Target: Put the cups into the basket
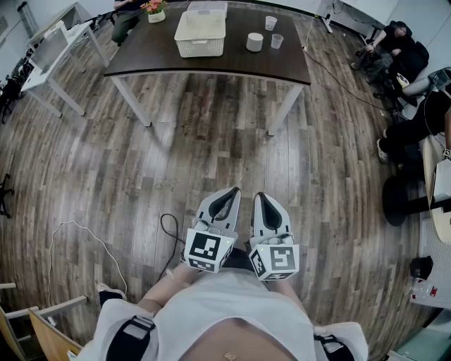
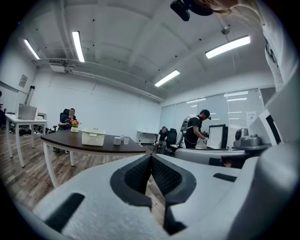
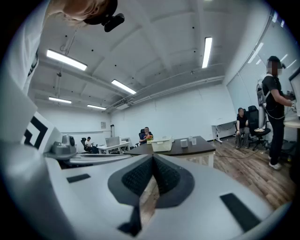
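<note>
1. One dark counter (image 1: pixel 162 60) stands well ahead across the wooden floor; the task looks unstarted.
2. The white basket (image 1: pixel 201 34) sits on it.
3. The left gripper (image 1: pixel 227 201) and right gripper (image 1: pixel 264 204), side by side, are clenched on nothing.
4. Three cups (image 1: pixel 254 42) stand just right of the basket. The next move means walking up and opening a gripper around one.

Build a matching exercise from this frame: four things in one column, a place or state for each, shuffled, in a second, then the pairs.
1. basket
2. white cup
3. flower pot
4. left tool

A. shut and empty, over the floor
B. far left corner of the table
C. on the table, just right of the basket
D. middle of the table

Pairs: 1-D, 2-C, 3-B, 4-A
</note>
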`<state>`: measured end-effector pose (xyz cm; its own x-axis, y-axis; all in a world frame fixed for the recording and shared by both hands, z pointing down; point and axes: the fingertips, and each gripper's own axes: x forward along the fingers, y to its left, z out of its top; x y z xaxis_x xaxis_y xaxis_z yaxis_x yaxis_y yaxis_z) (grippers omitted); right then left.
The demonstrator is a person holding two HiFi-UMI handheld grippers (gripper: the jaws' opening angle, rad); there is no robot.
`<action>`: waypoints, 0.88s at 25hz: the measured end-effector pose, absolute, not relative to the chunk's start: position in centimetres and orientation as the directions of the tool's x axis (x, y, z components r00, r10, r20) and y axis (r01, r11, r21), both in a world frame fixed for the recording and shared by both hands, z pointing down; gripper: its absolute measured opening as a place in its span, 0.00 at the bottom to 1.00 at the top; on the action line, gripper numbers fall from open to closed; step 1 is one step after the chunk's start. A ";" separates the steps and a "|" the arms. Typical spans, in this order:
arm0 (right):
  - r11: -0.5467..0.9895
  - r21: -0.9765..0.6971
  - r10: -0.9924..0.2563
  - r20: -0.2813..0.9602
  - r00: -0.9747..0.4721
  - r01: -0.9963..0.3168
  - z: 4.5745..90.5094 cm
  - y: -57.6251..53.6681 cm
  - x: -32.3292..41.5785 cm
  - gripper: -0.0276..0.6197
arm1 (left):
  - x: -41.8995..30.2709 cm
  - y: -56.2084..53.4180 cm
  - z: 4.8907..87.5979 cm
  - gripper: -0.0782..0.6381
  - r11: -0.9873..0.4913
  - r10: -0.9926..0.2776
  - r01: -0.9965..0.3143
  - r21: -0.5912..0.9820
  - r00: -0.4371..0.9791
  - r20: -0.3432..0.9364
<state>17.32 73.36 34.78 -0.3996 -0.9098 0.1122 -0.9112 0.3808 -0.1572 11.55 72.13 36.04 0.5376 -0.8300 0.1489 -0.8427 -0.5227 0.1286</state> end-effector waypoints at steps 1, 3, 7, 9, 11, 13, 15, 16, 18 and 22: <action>0.382 -0.156 -0.909 0.113 -0.401 -0.911 34.8 73.3 17.1 0.06 | 11.4 72.1 36.2 0.12 -0.523 -0.829 -0.842 0.129 0.538 0.153; 0.382 -0.155 -0.909 0.116 -0.401 -0.911 34.9 73.1 16.7 0.06 | 11.1 72.0 36.5 0.12 -0.525 -0.826 -0.841 0.129 0.540 0.161; 0.371 -0.159 -0.911 0.127 -0.391 -0.915 35.4 72.2 16.0 0.06 | 10.1 71.1 36.8 0.12 -0.525 -0.825 -0.841 0.129 0.541 0.165; 0.362 -0.168 -0.916 0.122 -0.383 -0.917 35.3 71.4 15.8 0.06 | 9.5 70.3 36.6 0.12 -0.524 -0.827 -0.842 0.130 0.539 0.161; 0.351 -0.187 -0.919 0.117 -0.376 -0.917 35.1 70.4 15.6 0.06 | 9.0 69.4 36.4 0.12 -0.526 -0.825 -0.840 0.132 0.541 0.162; 0.343 -0.205 -0.921 0.117 -0.371 -0.916 34.8 69.2 15.2 0.06 | 8.3 68.3 36.2 0.12 -0.529 -0.822 -0.839 0.131 0.544 0.168; 0.341 -0.210 -0.923 0.112 -0.369 -0.916 34.5 68.0 14.8 0.06 | 7.7 67.2 35.8 0.12 -0.532 -0.820 -0.837 0.128 0.547 0.167; 0.339 -0.207 -0.924 0.109 -0.366 -0.918 34.3 67.4 14.6 0.06 | 7.4 66.6 35.5 0.12 -0.534 -0.820 -0.836 0.128 0.548 0.164; 0.332 -0.203 -0.928 0.106 -0.358 -0.921 33.9 66.3 14.2 0.06 | 6.8 65.5 35.1 0.12 -0.538 -0.818 -0.833 0.127 0.553 0.160; 0.316 -0.207 -0.933 0.107 -0.343 -0.926 33.7 64.1 13.4 0.06 | 5.8 63.8 34.8 0.12 -0.549 -0.811 -0.826 0.125 0.563 0.160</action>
